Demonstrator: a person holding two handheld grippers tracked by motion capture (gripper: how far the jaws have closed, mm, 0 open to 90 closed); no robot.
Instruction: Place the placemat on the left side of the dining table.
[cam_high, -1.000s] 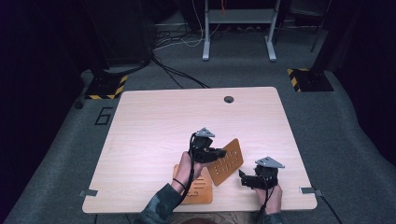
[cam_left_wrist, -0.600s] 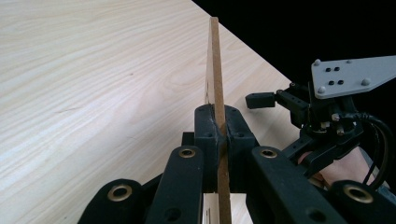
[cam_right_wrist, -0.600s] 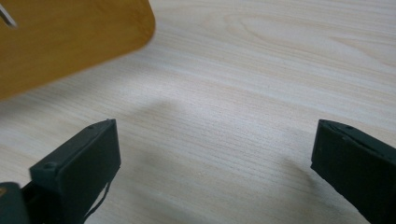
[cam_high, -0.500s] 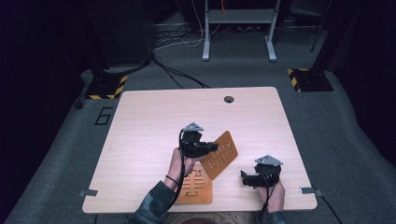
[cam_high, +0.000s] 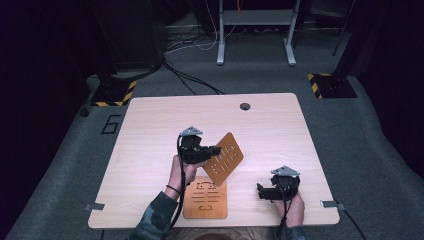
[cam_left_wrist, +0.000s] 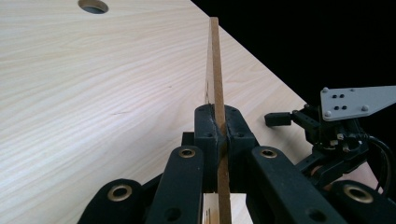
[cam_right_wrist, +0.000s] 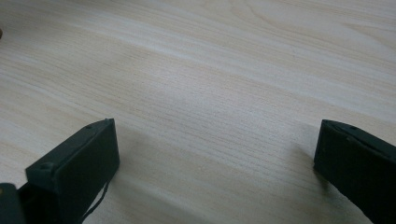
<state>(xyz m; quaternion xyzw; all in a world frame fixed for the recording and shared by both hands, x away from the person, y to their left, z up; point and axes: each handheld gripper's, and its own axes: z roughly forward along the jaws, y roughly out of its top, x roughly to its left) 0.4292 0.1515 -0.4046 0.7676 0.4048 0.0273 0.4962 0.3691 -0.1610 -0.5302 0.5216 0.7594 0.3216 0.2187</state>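
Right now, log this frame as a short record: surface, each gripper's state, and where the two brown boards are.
surface: light wooden table
left gripper: shut on the edge of a slotted brown board, held tilted off the table
second board: lies flat at the near edge, apart from both grippers
right gripper: open, nothing between its fingers, low over bare table

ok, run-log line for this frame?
left gripper: shut on lifted panel | right gripper: open, empty, low over table | second panel: flat on table
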